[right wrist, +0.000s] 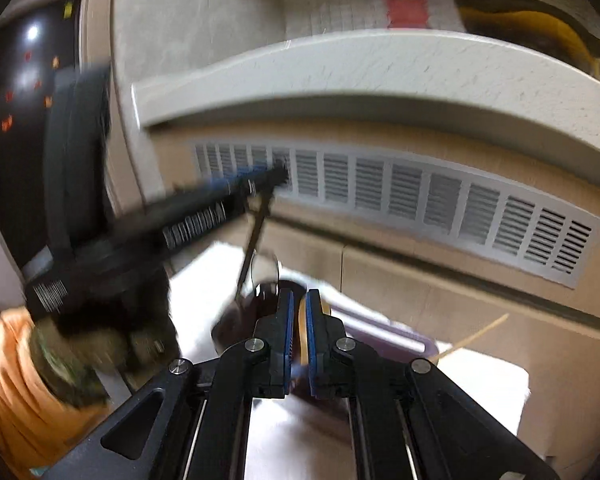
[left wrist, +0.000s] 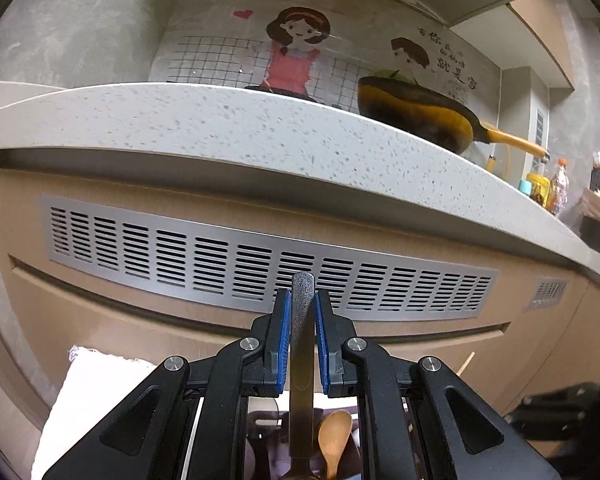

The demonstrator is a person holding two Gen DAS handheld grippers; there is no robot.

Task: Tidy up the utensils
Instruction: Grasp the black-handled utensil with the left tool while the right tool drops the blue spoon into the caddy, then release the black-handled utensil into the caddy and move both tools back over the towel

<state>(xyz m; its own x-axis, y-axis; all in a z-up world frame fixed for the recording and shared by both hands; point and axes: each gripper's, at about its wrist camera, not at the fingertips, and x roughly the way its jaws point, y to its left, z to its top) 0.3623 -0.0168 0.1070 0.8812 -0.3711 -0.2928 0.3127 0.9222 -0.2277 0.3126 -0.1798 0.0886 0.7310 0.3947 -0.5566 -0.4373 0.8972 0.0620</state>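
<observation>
Below my left claw point(left wrist: 302, 312) there was a dark container point(left wrist: 266, 432), only partly visible between the black arms of the claw. A light wooden spoon point(left wrist: 334, 438) stood in it, just to the right of the metal handle that I held. I could not tell what else was inside.

My left claw was closed on a flat grey metal utensil handle point(left wrist: 302, 360). The handle stood upright between the blue pads point(left wrist: 285, 332), its rounded, rough-looking tip rose a little above the fingertips, and its lower part went down toward the container. Its working end was hidden under the claw, so I could not say which kind of utensil it was.

My right claw point(right wrist: 297, 304) was closed on a thin yellow-brown wooden piece point(right wrist: 302, 334), seen only as a narrow strip between the pads. Beyond and to the left of this claw the same dark container point(right wrist: 236, 320) appeared, blurred, resting on a white cloth point(right wrist: 484, 384), with the other claw point(right wrist: 260, 176) above it holding the thin dark handle.

A pale stick point(right wrist: 476, 336) lay to the right of my right claw. Ahead of both claws were a speckled white stone counter edge point(left wrist: 260, 128), a silver slotted vent panel point(left wrist: 236, 264) and a yellow pan with blackened sides point(left wrist: 416, 116) on the counter. The right view was strongly blurred.
</observation>
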